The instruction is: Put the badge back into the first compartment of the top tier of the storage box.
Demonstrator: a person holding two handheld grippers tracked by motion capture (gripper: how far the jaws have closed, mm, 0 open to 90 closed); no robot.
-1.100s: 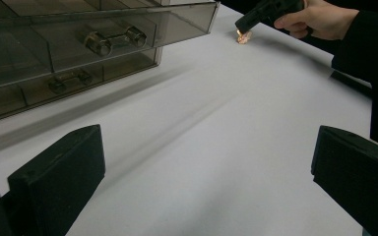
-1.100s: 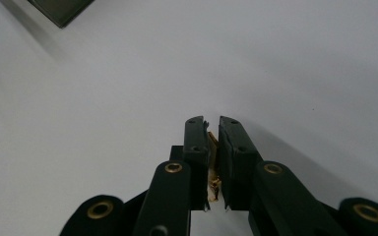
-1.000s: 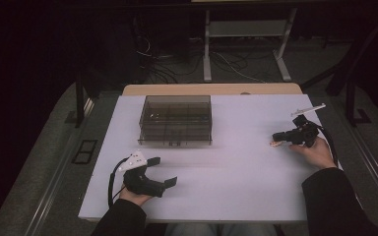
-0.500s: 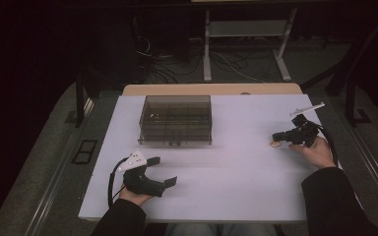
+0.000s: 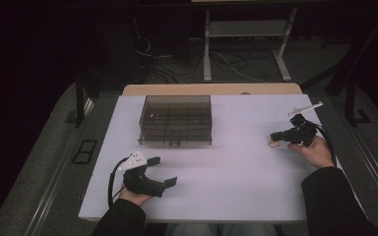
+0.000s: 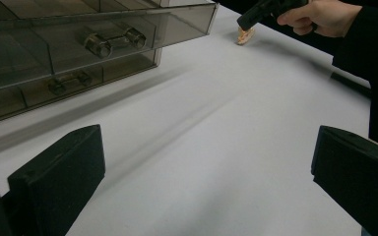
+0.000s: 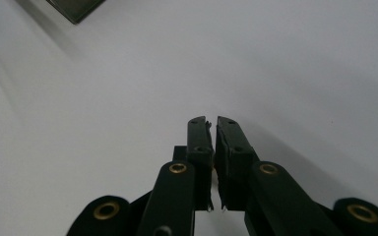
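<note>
A smoky see-through drawer box (image 5: 175, 120) stands at the back middle of the white table (image 5: 236, 182); in the left gripper view the box (image 6: 69, 54) has metal parts inside its compartments. My left gripper (image 5: 165, 172) rests at the front left, open, with nothing between its jaws. At the right side my right gripper (image 5: 276, 136) is shut, its jaws pressed together in the right gripper view (image 7: 212, 120). A small tan piece (image 5: 273, 143) lies right at its tip, also seen in the left gripper view as a tan piece (image 6: 245, 35). Whether the jaws pinch it I cannot tell.
A thin white stick-like object (image 5: 305, 107) lies near the table's back right corner. A wooden table edge (image 5: 211, 89) runs behind the white top. Floor cables and a metal stand (image 5: 246, 44) lie beyond in the dark.
</note>
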